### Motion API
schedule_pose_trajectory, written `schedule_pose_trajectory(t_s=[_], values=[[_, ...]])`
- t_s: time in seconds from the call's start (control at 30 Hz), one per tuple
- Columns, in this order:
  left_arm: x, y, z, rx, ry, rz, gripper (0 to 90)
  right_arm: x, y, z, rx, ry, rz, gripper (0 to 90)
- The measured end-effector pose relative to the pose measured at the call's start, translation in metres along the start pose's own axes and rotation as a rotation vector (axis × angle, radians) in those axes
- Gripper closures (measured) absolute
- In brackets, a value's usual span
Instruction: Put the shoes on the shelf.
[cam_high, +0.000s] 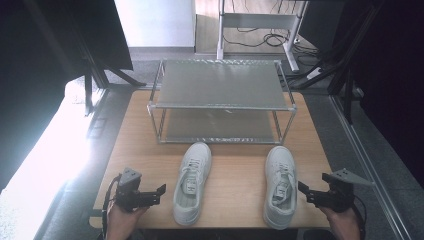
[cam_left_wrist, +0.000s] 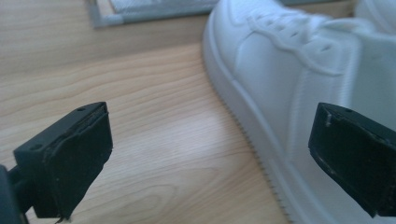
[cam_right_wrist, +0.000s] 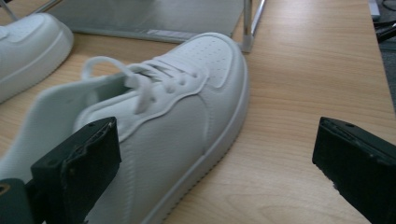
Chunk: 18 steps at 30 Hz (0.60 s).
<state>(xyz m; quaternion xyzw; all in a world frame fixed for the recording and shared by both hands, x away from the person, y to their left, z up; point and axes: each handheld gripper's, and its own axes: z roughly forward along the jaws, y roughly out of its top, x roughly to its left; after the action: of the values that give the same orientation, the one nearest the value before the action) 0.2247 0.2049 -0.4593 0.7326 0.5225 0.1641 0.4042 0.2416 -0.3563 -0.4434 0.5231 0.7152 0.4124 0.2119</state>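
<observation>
**A:** What stood on the light wooden table (cam_high: 240, 195)?

**B:** At twelve o'clock, a two-tier metal rack with grey mesh shelves (cam_high: 220, 85). In front of it lay two white lace-up leather sneakers, toes towards the rack. The left sneaker (cam_high: 192, 182) sat at about seven o'clock from the table's middle, tilted slightly, and the right sneaker (cam_high: 279, 185) at about five o'clock. They were well apart.

**A:** Any brand or writing to read?

**B:** None I could make out. The tongue tags were too small and blurred in the high view, and the sides seen up close were plain white.

**A:** And the grippers?

**B:** The black left gripper (cam_high: 161, 191) was held in a hand (cam_high: 122, 220) at the table's near edge, at nine o'clock of the left sneaker, near it but not touching. Its jaws stood wide apart, holding nothing. The black right gripper (cam_high: 302, 189) sat at three o'clock of the right sneaker, just beside the heel, jaws also spread wide and empty.

**A:** Contact there?

**B:** I couldn't tell; in the right gripper view one jaw overlapped the shoe's side.
</observation>
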Motion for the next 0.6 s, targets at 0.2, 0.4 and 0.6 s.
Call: schedule_pose_trajectory(t_s=[0.2, 0.4, 0.6], values=[[-0.023, 0.01, 0.0, -0.009, -0.033, 0.046, 0.0, 0.017, -0.001, -0.003, 0.002, 0.044, 0.004, 1.8], [-0.039, 0.018, 0.024, 0.029, -0.046, 0.086, 0.0, 0.026, -0.003, 0.009, 0.042, 0.059, -0.01, 2.5], [-0.038, 0.02, 0.05, 0.064, -0.028, 0.074, 1.9, 0.03, -0.004, 0.02, 0.083, 0.03, -0.022, 7.9]])
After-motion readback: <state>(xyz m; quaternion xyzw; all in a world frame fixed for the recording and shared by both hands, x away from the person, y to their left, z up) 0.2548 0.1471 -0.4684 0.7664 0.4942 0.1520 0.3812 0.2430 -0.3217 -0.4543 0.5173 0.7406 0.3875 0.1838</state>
